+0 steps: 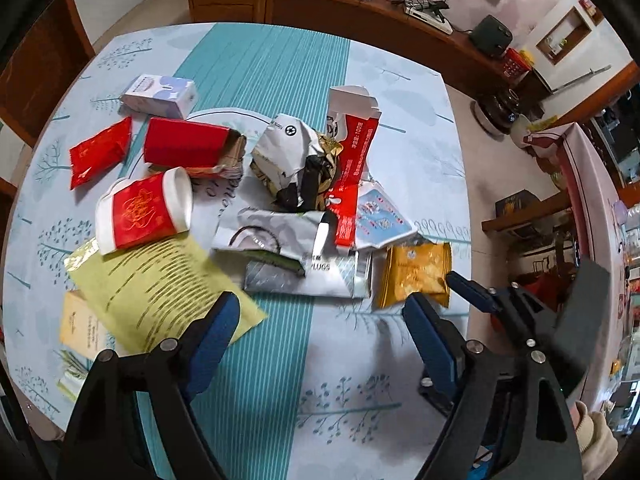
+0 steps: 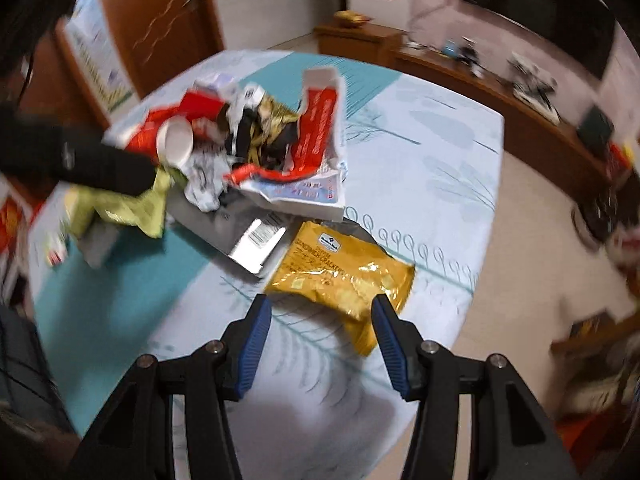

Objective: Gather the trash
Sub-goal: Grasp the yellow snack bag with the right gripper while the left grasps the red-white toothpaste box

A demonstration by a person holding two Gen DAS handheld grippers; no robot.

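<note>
We see a heap of litter on the round table with the pale tree-print cloth [image 1: 404, 92] and its teal striped band. Our left gripper [image 1: 324, 312] hangs above the cloth with jaws spread wide and nothing between them. Our right gripper [image 2: 322, 312] is likewise released, its blue pads apart, their tips just over the near corner of the crinkled yellow foil cracker packet [image 2: 340, 276], not pressing it. That packet lies flat at the heap's near right edge, its long axis running diagonally from the pile toward the table's rim. The red-and-white paper cup [image 1: 144, 212] lies tipped on its side, mouth toward the crumpled wrappers. The torn red-and-white carton [image 1: 354, 152] stretches lengthwise through the heap. A yellow-green printed leaflet [image 1: 160, 284] lies flat beneath the cup.
</note>
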